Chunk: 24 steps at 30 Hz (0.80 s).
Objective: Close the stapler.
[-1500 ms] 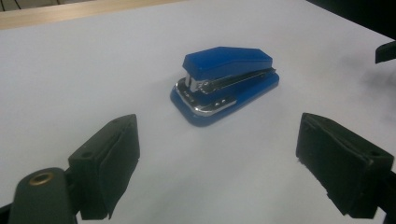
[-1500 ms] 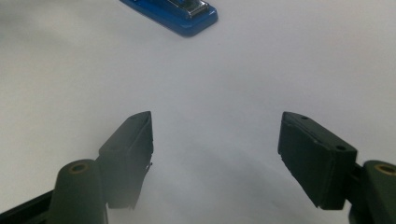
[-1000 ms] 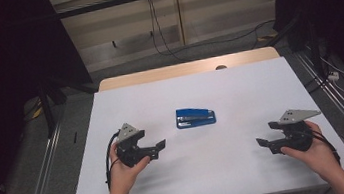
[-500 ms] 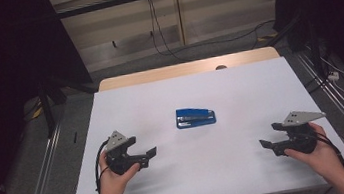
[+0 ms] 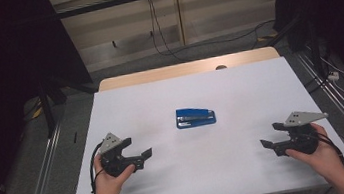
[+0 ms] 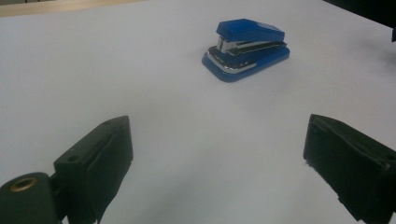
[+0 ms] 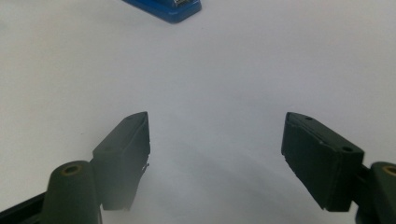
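A blue stapler lies flat in the middle of the white table. My left gripper rests near the front left, open, jaws pointing right toward the centre with nothing between them. In the left gripper view the stapler sits ahead, beyond the open gripper. My right gripper is near the front right, open and empty, jaws pointing left. The right gripper view has a corner of the stapler at the top edge, far from the open gripper.
The table's wooden far edge has a small round fitting. Metal rails run along both sides of the table, with cables on the floor to the right. Dark curtains stand at both sides.
My left hand and gripper have drawn back toward the front left of the table, away from the stapler. The right gripper has stayed put.
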Each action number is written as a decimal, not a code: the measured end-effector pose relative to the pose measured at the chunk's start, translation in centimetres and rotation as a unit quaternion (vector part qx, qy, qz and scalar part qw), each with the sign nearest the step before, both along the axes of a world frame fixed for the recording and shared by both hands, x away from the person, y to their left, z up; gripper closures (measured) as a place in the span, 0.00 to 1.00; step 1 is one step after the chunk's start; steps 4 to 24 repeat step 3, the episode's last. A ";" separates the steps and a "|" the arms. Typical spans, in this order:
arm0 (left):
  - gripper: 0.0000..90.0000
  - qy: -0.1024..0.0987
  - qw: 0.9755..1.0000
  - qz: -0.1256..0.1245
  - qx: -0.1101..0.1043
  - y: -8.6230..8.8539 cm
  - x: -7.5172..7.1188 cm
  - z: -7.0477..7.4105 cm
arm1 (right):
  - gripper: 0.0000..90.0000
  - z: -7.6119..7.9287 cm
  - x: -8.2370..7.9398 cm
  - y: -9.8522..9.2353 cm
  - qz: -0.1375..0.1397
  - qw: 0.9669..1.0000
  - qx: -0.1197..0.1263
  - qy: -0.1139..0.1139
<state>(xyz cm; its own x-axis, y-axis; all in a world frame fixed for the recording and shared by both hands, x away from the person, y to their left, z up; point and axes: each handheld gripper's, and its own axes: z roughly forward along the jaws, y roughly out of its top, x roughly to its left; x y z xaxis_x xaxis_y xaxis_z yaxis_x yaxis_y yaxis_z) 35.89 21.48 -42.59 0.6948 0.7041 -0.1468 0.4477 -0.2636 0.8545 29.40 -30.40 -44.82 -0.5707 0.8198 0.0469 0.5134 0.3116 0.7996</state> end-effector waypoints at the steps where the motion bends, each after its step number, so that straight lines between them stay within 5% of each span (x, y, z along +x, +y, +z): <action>1: 0.09 0.000 1.000 0.000 0.001 0.1 0.0 0.0 | 0.26 0.0 0.0 0.0 0.001 1.000 0.001 0.000; 24: 0.09 -0.001 1.000 0.004 -0.003 0.2 0.0 0.0 | 0.26 0.0 0.0 0.0 0.000 1.000 0.002 0.001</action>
